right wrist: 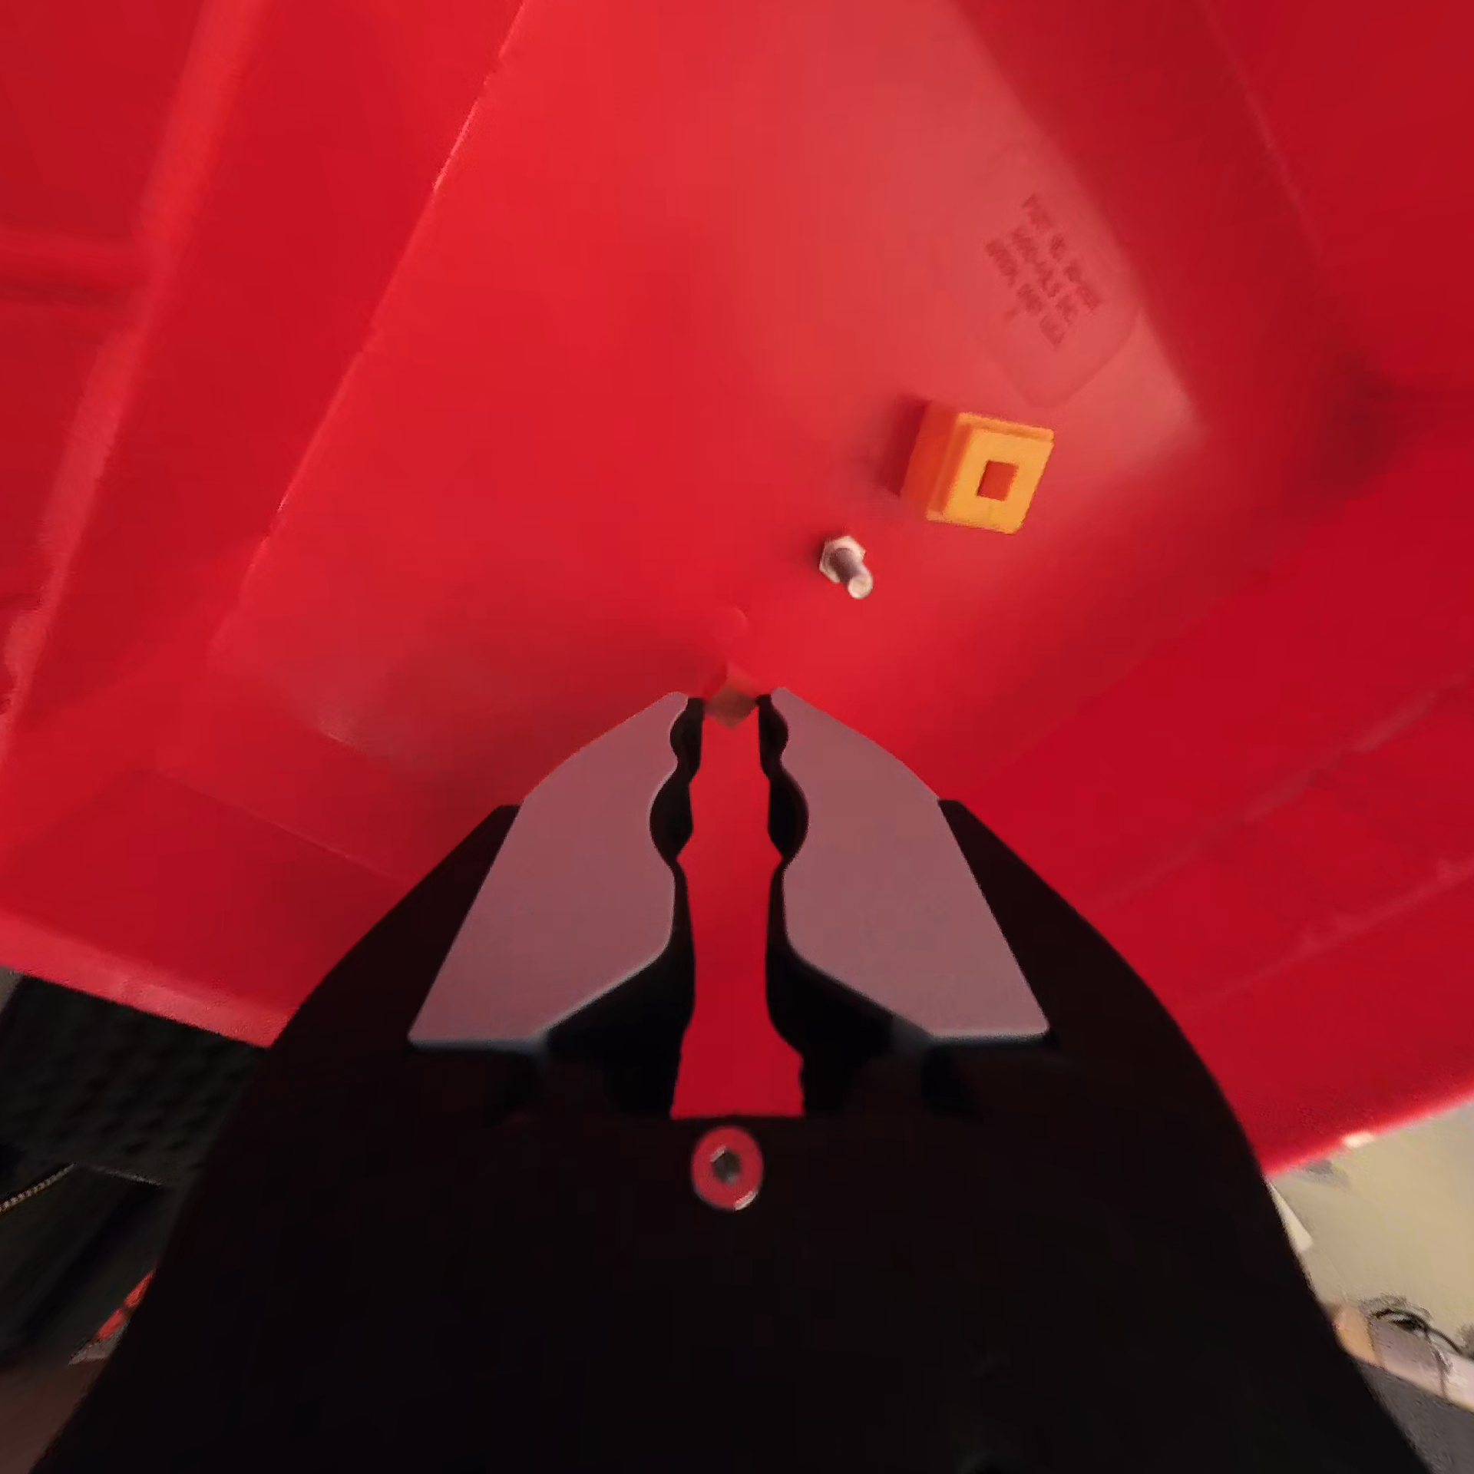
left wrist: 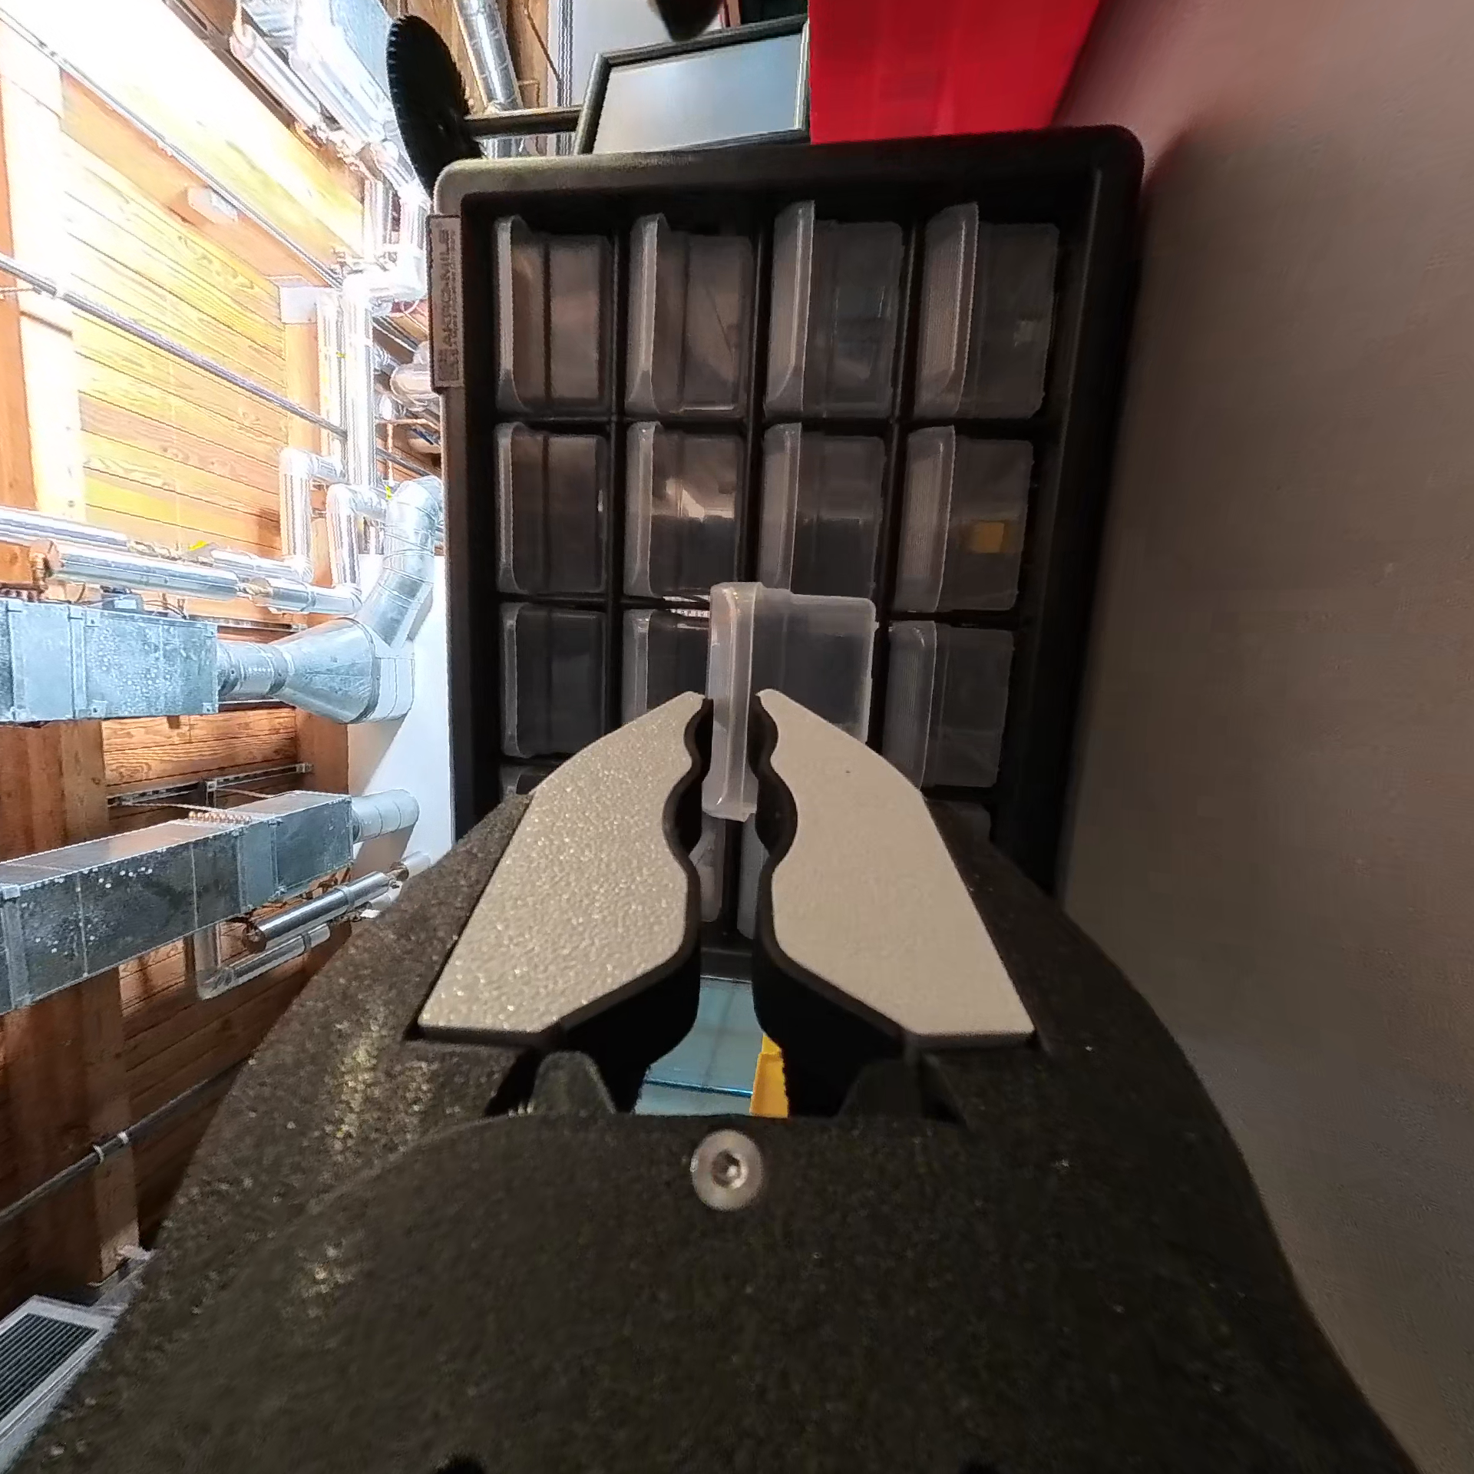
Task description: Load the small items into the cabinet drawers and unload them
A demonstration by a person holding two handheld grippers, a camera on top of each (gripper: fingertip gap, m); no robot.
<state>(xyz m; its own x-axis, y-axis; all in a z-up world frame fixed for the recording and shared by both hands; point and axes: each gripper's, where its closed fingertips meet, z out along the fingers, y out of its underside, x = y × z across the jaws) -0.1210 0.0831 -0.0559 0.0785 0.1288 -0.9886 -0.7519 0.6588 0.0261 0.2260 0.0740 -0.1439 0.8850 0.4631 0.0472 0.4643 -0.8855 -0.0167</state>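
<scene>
Clear drawer handle (left wrist: 730, 710) clamped in left tongs (left wrist: 730, 702); right tongs (right wrist: 730, 703) pinch a small orange piece (right wrist: 732, 702).

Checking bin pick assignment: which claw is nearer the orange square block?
Right. The right claw is inside the red bin, pinching a small piece, with the orange square block just beyond. The left claw grips a clear drawer's handle at the cabinet.

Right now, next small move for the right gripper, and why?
Probably lift straight up out of the red bin. The right gripper is shut on a small orange piece, and the left gripper holds a drawer pulled out of the cabinet.
</scene>
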